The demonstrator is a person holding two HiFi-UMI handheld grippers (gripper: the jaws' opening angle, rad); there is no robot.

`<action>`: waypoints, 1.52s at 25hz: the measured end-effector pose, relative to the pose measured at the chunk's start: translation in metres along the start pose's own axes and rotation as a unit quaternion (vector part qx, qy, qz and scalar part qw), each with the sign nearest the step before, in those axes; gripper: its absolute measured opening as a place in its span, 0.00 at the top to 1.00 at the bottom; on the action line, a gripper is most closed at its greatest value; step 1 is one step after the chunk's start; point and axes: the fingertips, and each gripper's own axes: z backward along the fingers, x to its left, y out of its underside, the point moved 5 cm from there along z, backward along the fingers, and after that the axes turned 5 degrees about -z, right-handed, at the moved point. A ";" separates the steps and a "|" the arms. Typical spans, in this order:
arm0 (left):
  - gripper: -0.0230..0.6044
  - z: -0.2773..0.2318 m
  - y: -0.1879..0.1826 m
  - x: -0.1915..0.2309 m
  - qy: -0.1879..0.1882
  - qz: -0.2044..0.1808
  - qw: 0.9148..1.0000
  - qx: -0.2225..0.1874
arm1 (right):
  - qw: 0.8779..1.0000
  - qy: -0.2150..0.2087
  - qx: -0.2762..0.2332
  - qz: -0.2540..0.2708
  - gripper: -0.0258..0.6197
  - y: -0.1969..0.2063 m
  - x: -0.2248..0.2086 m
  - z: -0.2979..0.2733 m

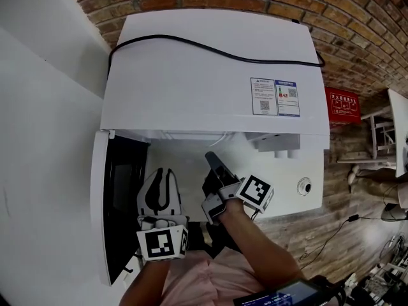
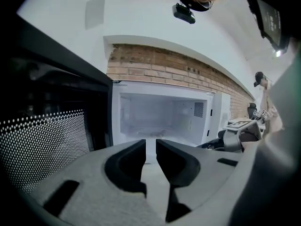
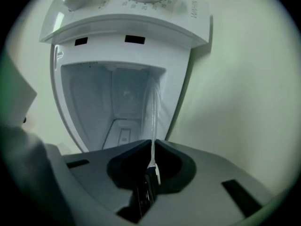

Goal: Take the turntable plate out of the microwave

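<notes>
Two grippers face the white microwave (image 1: pixel 210 69) in the head view. Its door (image 1: pixel 101 203) is swung wide at left. The left gripper (image 1: pixel 159 174) waits before the opening, and the right gripper (image 1: pixel 212 159) sits nearer it.

Left gripper view: the jaws are narrowly apart with nothing between them, and the cavity (image 2: pixel 155 114) lies ahead.

Right gripper view: the jaws are clenched on the rim of the glass turntable plate (image 3: pixel 154 109). It is seen edge-on and appears to reach into the cavity.

Recommended: keep the pinch firm, draw the plate out level, and support its free edge with the idle tool.

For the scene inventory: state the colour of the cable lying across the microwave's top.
The cable is black, clearest against the white microwave in the head view.
</notes>
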 end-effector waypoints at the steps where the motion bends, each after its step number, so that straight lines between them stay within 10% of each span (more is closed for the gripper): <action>1: 0.85 0.000 0.000 -0.001 0.001 0.000 1.000 0.000 | 1.000 0.007 0.000 0.000 0.92 0.000 -0.002 0.003; 20: 0.85 0.004 0.000 -0.014 0.011 -0.004 1.000 -0.002 | 1.000 -0.002 0.007 -0.003 0.91 0.006 -0.013 0.025; 24: 0.85 0.003 0.000 -0.014 0.010 -0.005 1.000 -0.001 | 1.000 -0.024 0.001 0.002 0.70 0.001 -0.012 0.020; 38: 0.85 -0.001 0.000 -0.005 0.005 -0.008 1.000 0.006 | 0.998 -0.056 0.001 0.018 0.66 -0.029 -0.009 -0.020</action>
